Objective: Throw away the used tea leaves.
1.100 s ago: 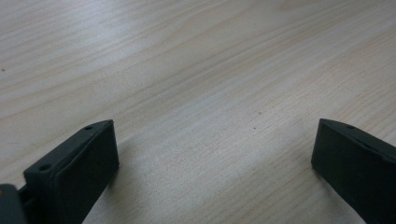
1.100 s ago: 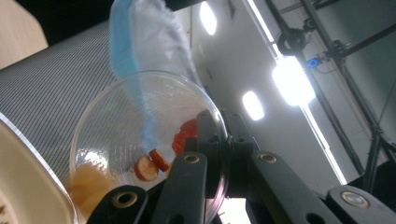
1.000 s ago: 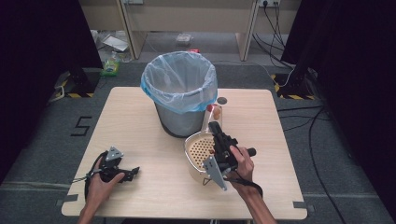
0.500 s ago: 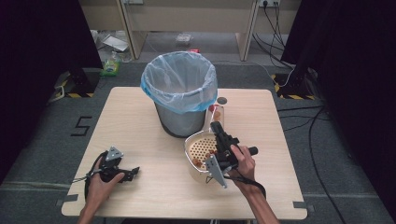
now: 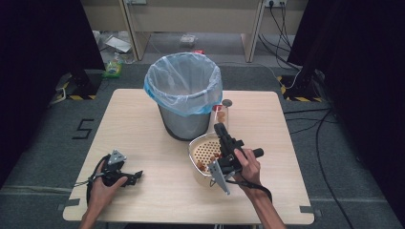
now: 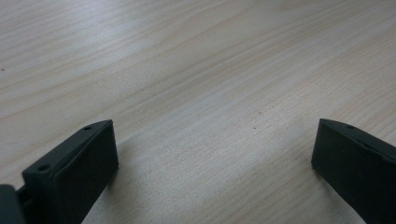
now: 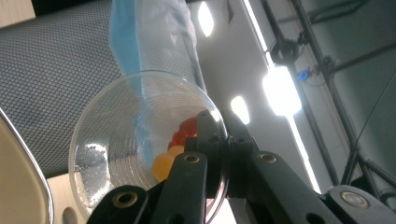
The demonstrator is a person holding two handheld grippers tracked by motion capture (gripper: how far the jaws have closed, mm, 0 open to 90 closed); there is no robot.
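1. Because the clear plastic cup [image 7: 149,149] is thin-walled, it should handle as a light, springy and rather slippery thing that will buckle if squeezed hard.
2. The right gripper [image 7: 212,140] has its jaws clamped on the cup's rim, one jaw inside the wall and one outside, with the cup's open mouth facing back along the jaws.
3. A few orange and red balls [image 7: 175,149] lie in the cup just beside the inner jaw; they look small and loose, so I judge they will roll with any tilt.
4. In the high view the cup [image 5: 220,117] sits at the jaw tips, beyond the white colander [image 5: 205,152] and beside the lined bin [image 5: 184,95].
5. A grip low on the wall would likely slip less than the rim.
6. The left gripper [image 6: 210,154] rests with jaws spread wide over bare table [image 6: 187,70], nothing between them.
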